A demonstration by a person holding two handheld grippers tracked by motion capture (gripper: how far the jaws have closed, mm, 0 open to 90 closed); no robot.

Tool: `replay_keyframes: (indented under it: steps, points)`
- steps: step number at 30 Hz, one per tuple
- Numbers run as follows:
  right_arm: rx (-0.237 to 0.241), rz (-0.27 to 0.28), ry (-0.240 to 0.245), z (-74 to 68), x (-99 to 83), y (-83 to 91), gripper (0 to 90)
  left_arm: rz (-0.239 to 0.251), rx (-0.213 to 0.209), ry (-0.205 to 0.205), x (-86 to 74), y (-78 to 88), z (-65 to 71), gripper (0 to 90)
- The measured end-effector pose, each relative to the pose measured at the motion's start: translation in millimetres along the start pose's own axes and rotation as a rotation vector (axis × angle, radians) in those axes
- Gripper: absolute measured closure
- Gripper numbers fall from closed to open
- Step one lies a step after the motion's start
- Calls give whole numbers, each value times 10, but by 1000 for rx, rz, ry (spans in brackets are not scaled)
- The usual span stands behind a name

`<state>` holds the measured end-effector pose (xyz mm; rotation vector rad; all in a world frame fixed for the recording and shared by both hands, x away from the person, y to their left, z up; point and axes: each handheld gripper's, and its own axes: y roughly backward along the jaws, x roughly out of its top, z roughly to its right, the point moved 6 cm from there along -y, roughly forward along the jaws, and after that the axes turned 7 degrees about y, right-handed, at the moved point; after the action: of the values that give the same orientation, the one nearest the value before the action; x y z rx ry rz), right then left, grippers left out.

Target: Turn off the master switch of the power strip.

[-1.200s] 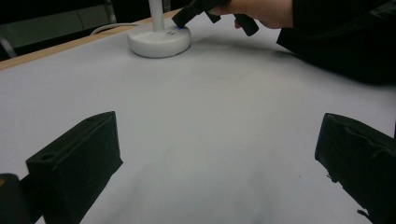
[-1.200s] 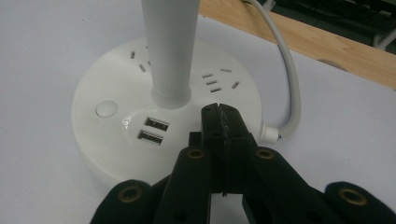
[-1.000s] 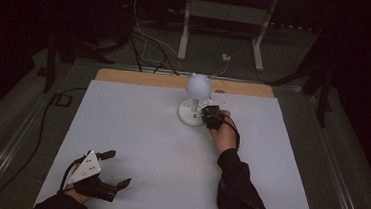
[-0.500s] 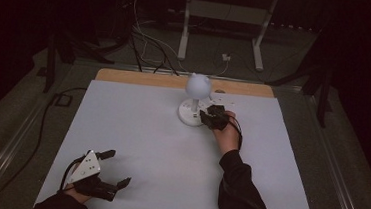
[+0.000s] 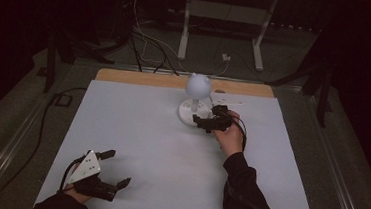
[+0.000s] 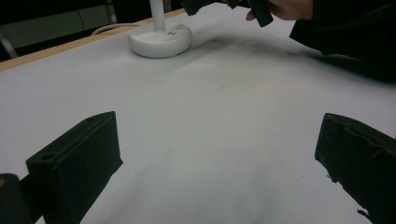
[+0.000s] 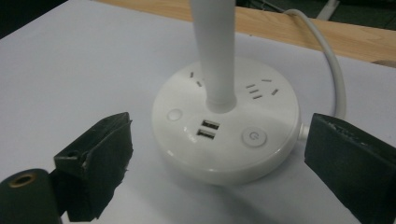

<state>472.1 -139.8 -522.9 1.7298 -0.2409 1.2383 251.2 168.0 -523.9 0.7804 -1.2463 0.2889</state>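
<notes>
A white desk lamp [image 5: 197,99] stands at the twelve o'clock end of the white counter [image 5: 135,145], its round base [image 7: 226,133] carrying sockets, two USB ports and a power button [image 7: 253,137]. The right gripper [image 5: 213,121] sits just beside that base at its four o'clock side, and its jaws have just been opening: they now stand wide, the base framed between them in the right gripper view but touched by neither pad. Nothing is held. A second ago the same gripper was pressed close over the base with its jaws together; now it sits slightly nearer the person, off the base. That reads as a press on the base finished and the gripper let go, though whether the lamp answered cannot be told, since its globe head [image 5: 198,85] looks much the same pale white in both moments.

At the seven o'clock corner of the counter the left gripper [image 5: 116,169] rests where it was a second ago, jaws spread wide over bare surface, holding nothing. The lamp's white cable [image 7: 332,65] curls off toward the wooden edge [image 5: 175,81] at the far side.
</notes>
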Motion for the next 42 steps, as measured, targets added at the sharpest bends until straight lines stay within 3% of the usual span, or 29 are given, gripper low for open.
replay_keyframes:
  steps: [1,7,21,31,37,42]
  points:
    - [3,-6,10,-16,8,19,0,0,0,1,-2,-1,0,7]
    - [11,1,42,-91,73,142,0,-1,0,0,-2,1,4,7]
    - [53,12,85,-187,40,451,0,-3,-1,2,-2,6,5,7]
    - [92,23,125,-319,-128,647,0,-3,-1,3,-3,2,5,7]
    - [130,32,127,-441,-265,784,0,-2,-1,1,-1,4,7,7]
    - [140,10,124,-466,-414,885,0,-3,-2,2,-1,1,6,7]
